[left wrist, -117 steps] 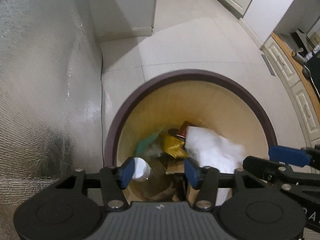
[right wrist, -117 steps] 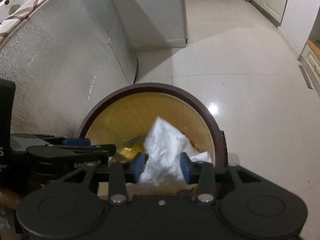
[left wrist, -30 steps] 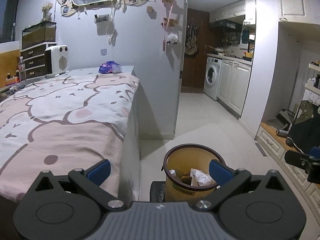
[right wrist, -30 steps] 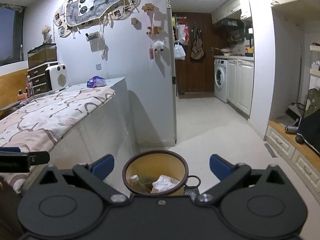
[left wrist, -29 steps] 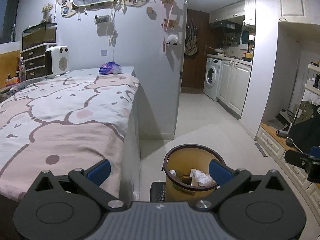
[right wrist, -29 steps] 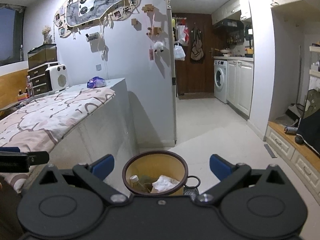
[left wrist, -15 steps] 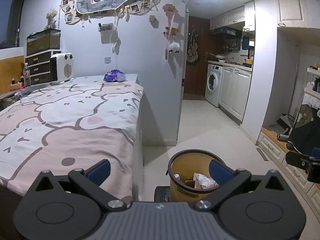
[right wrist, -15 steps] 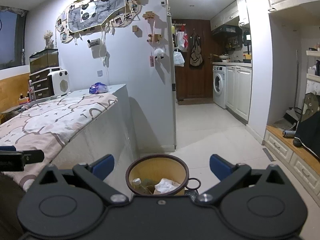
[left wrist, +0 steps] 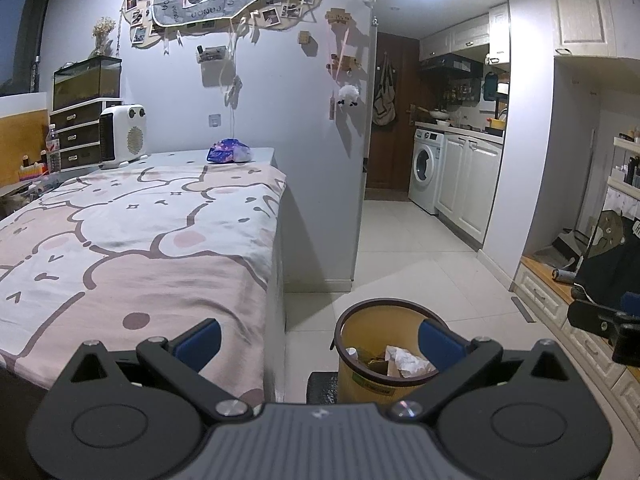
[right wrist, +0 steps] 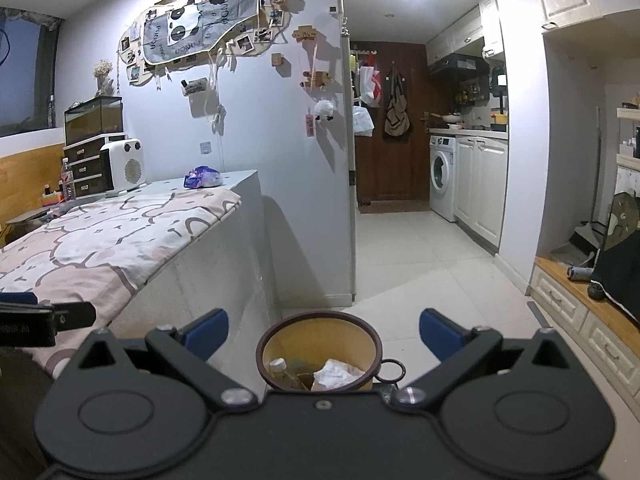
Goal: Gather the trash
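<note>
While both the left gripper (left wrist: 319, 340) and right gripper (right wrist: 323, 331) hang empty with fingers wide apart, the trash bin (right wrist: 280, 344) sits on the floor below, between them.

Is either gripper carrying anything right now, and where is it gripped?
Nothing is held. The left gripper and right gripper are both open and empty above the bin.

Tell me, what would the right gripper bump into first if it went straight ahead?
Probably the pale wall's corner edge; the round brown-rimmed yellow trash bin sits lower, beneath the open right gripper. Depth is unclear.
</note>
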### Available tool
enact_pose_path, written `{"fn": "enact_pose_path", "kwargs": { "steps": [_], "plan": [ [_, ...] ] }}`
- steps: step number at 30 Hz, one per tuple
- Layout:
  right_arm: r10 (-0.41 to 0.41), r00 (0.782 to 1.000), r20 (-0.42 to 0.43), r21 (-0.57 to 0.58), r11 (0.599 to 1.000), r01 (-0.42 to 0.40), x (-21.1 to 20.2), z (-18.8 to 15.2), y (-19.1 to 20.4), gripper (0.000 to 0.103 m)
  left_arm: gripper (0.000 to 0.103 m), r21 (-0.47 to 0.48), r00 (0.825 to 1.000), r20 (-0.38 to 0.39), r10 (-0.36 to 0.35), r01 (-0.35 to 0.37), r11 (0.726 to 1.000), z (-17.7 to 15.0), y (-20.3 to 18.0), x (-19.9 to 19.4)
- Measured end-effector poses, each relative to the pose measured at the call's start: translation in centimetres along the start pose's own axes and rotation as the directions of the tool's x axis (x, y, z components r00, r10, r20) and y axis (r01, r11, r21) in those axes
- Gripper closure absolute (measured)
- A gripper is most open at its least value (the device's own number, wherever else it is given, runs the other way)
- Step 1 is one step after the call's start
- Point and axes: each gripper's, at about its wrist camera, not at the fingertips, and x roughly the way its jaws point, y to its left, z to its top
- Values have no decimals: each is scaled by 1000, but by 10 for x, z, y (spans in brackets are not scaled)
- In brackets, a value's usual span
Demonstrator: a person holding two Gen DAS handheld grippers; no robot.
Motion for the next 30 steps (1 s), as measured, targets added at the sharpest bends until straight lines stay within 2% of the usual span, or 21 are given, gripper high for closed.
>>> {"fn": "enact_pose_path", "kwargs": {
  "steps": [30],
  "plan": [
    [1, 1000, 1, 0, 1000, -1, 0, 1, -1, 0, 0, 0, 1000, 1, -1, 1, 1000, 0, -2, -1]
  ]
}}
